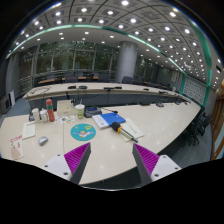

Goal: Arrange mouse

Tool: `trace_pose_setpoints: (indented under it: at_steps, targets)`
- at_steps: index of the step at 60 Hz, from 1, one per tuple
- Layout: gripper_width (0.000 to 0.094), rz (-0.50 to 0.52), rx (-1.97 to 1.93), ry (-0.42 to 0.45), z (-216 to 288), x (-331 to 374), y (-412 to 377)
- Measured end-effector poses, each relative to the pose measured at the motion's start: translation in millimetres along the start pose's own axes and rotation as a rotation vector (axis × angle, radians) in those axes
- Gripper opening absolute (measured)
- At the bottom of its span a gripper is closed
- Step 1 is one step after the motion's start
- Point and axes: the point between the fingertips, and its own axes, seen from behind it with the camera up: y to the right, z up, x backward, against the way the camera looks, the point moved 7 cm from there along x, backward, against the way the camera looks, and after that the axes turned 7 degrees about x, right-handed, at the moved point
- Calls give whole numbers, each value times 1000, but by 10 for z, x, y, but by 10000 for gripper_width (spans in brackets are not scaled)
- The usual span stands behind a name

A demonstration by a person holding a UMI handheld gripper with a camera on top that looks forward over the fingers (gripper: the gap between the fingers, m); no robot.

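Gripper view: I hold my gripper (111, 160) open above the smooth cream table (150, 125), nothing between its purple pads (147, 157). The small grey rounded mouse (43, 140) lies well ahead of the left finger, near the table's left edge, beside a round blue disc (83, 131). I can read no writing.
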Motion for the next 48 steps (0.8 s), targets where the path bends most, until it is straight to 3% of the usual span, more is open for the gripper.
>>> trace_pose_setpoints:
  at_steps: [16, 29, 37, 48]
  targets:
    - [861, 23, 54, -91, -771, -625, -669]
    - [862, 202, 97, -145, -1602, -1221, -2051]
    - [856, 308, 82, -137, -1687, -1478, -3059]
    - [857, 422, 66, -102, -1395, -1870, -4254]
